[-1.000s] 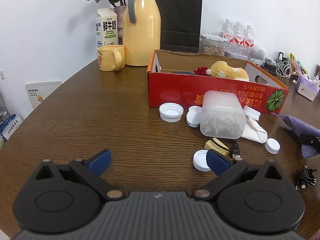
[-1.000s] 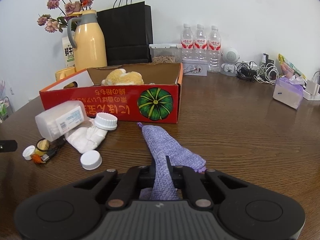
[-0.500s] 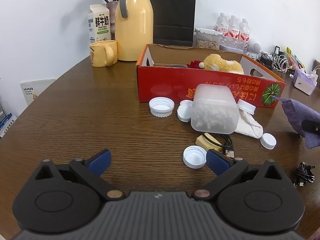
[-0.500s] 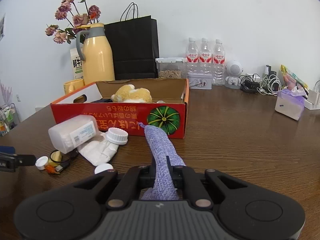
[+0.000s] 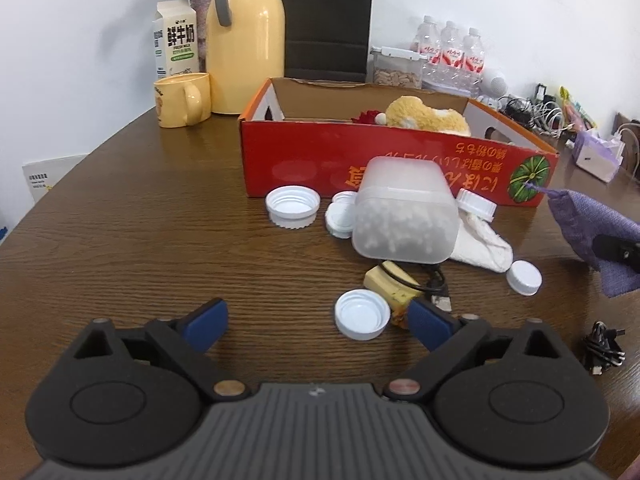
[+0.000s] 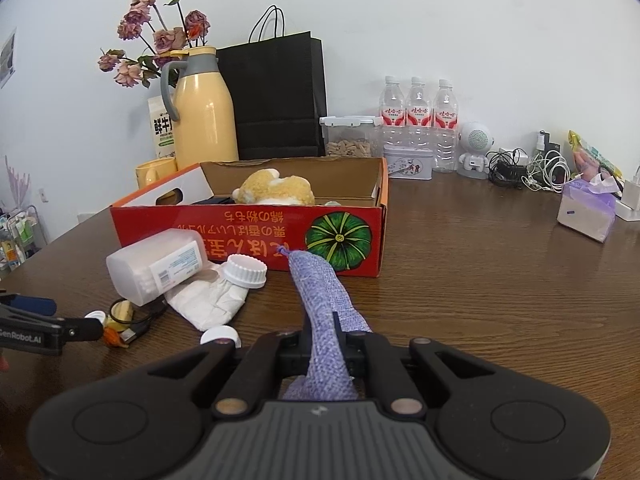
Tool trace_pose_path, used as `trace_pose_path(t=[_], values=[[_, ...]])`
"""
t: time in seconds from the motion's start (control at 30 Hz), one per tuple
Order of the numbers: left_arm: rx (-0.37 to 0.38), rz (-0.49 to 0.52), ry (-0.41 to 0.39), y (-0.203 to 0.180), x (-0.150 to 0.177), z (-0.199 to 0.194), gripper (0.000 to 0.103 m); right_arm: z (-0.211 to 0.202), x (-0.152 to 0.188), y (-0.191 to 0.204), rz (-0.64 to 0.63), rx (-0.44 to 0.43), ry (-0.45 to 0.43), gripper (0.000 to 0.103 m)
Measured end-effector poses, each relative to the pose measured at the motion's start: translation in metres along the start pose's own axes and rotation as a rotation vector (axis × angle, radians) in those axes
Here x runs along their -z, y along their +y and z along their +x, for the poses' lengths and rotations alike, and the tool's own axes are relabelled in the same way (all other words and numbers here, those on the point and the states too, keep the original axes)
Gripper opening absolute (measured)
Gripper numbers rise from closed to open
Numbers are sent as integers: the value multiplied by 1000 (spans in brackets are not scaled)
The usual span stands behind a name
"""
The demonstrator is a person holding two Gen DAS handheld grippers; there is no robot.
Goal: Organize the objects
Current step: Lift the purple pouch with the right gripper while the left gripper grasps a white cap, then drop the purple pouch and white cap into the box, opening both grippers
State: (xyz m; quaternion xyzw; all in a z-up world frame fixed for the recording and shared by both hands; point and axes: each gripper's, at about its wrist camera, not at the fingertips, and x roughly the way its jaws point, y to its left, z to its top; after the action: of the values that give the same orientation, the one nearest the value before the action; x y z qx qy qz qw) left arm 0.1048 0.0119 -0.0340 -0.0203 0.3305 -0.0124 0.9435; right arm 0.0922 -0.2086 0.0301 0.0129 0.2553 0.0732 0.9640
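Note:
My left gripper [image 5: 316, 324] hovers low over the brown table [image 5: 140, 240], its blue-padded jaws wide and closing. A white bottle cap [image 5: 362, 314] lies just ahead between them, near the right finger, untouched. Past it lie a small yellow piece with a black cable [image 5: 394, 284], a frosted plastic container [image 5: 404, 216] on its side, a white cloth [image 5: 480, 240] and more caps. My right gripper [image 6: 326, 336] is shut on a purple knitted cloth [image 6: 320, 292], held up off the table in front of the red cardboard box [image 6: 240, 224], which holds a plush toy [image 6: 276, 190].
A yellow jug [image 5: 244, 40], a mug [image 5: 180, 98], a milk carton and a black paper bag [image 6: 276, 96] stand behind the box. Water bottles [image 6: 416, 120], a snack tub, chargers and a tissue pack [image 6: 586, 212] line the back right. A coiled black cable [image 5: 604, 350] lies at right.
The purple cloth has risen off the table in my right gripper. My left gripper has edged closer to the cap and the clutter, and its fingers have drawn in slightly.

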Motion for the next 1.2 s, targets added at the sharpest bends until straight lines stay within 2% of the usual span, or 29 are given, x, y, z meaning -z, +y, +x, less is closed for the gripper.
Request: trace_pose_path(t=[0.1, 0.17, 0.23, 0.27, 0.3, 0.6, 0.97, 1.2], values=[[47, -11, -9, 1, 0, 0, 76, 0, 0, 0, 0, 0, 0, 3], [74, -21, -15, 2, 0, -1, 52, 0, 0, 0, 0, -2, 0, 3], [69, -23, -14, 3, 0, -1, 41, 0, 0, 1, -1, -4, 0, 3], [69, -24, -15, 3, 0, -1, 32, 0, 0, 1, -1, -6, 1, 3], [71, -23, -14, 4, 0, -1, 30, 0, 0, 1, -1, -7, 1, 3], [59, -24, -32, 4, -2, -7, 29, -5, 1, 2, -3, -10, -9, 3], [39, -21, -129, 7, -21, -28, 29, -11, -8, 5, -19, -19, -42, 3], [45, -2, -203, -2, -47, -30, 29, -11, -27, 12, -49, -32, -95, 3]])
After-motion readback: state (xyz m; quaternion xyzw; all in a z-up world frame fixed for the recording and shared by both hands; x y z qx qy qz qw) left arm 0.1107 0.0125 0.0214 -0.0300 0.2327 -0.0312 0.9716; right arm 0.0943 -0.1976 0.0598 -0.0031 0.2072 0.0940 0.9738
